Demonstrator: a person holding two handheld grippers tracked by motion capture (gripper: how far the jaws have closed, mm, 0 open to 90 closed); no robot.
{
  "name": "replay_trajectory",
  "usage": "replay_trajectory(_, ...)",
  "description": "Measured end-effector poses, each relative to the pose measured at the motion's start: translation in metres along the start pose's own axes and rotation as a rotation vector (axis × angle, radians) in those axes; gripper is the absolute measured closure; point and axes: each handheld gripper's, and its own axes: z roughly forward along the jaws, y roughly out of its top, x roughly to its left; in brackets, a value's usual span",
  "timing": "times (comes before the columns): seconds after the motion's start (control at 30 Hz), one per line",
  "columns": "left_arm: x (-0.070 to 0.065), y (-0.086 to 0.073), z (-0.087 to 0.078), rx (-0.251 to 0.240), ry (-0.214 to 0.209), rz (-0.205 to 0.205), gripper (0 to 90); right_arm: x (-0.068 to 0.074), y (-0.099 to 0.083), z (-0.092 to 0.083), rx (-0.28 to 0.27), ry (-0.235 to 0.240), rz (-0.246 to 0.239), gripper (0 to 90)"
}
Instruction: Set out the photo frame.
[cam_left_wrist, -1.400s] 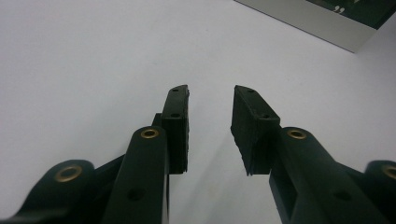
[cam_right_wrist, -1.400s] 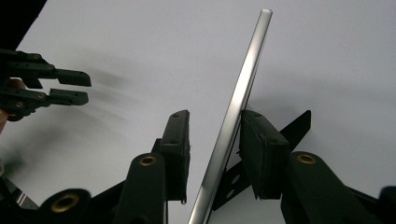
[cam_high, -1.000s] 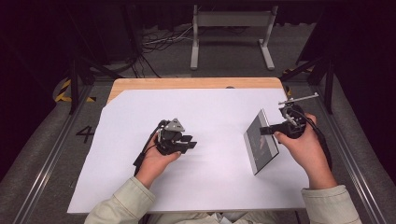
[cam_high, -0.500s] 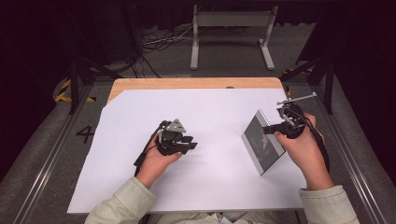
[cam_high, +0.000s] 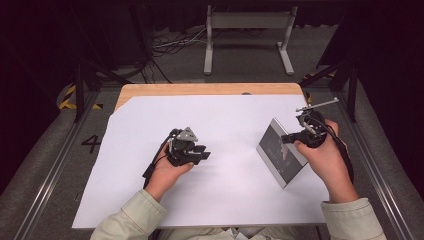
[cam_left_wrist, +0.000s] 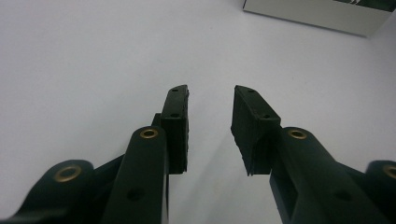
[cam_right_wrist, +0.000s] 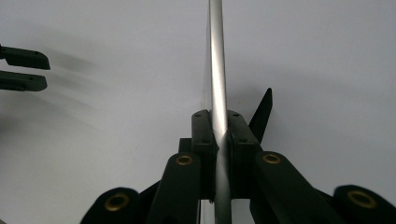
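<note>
The panel (cam_high: 280, 152), a thin framed plate, stands tilted on its edge at the right of the worktop (cam_high: 230, 195), clamped edge-on between the right gripper's (cam_right_wrist: 219, 135) fingers (cam_right_wrist: 204, 140), which have just been closing onto it. So the grasp looks done; lifting or placing is left. The left gripper (cam_left_wrist: 210, 112) rests mid-worktop, well apart from the panel, its fingers (cam_left_wrist: 177, 121) apart with nothing between.
</note>
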Motion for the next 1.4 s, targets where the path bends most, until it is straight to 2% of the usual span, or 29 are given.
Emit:
replay_trajectory(0.4,0.003,-0.008,-0.013,-0.014,0.032,-0.020,67.6,0.012,0.016,-0.007,-0.001,0.040,-0.065,83.9)
replay_trajectory(0.67,0.008,-0.017,-0.025,-0.025,0.066,-0.053,68.0,0.021,0.031,-0.007,0.012,0.073,-0.126,84.0)
replay_trajectory(0.83,0.009,-0.021,-0.031,-0.029,0.075,-0.065,68.0,0.027,0.038,-0.005,0.022,0.094,-0.196,84.0)
replay_trajectory(0.97,0.011,-0.026,-0.036,-0.032,0.087,-0.078,68.0,0.031,0.044,-0.003,0.024,0.110,-0.235,84.0)
replay_trajectory(1.07,0.012,-0.028,-0.040,-0.036,0.097,-0.083,68.5,0.033,0.047,-0.003,0.025,0.134,-0.264,84.0)
replay_trajectory(1.1,0.013,-0.029,-0.041,-0.036,0.096,-0.089,68.6,0.034,0.050,-0.003,0.026,0.151,-0.289,84.0)
replay_trajectory(1.17,0.014,-0.031,-0.044,-0.040,0.103,-0.092,68.6,0.034,0.051,-0.004,0.028,0.162,-0.301,84.0)
replay_trajectory(1.4,0.018,-0.034,-0.048,-0.048,0.112,-0.112,68.7,0.039,0.058,-0.004,0.044,0.217,-0.406,84.0)
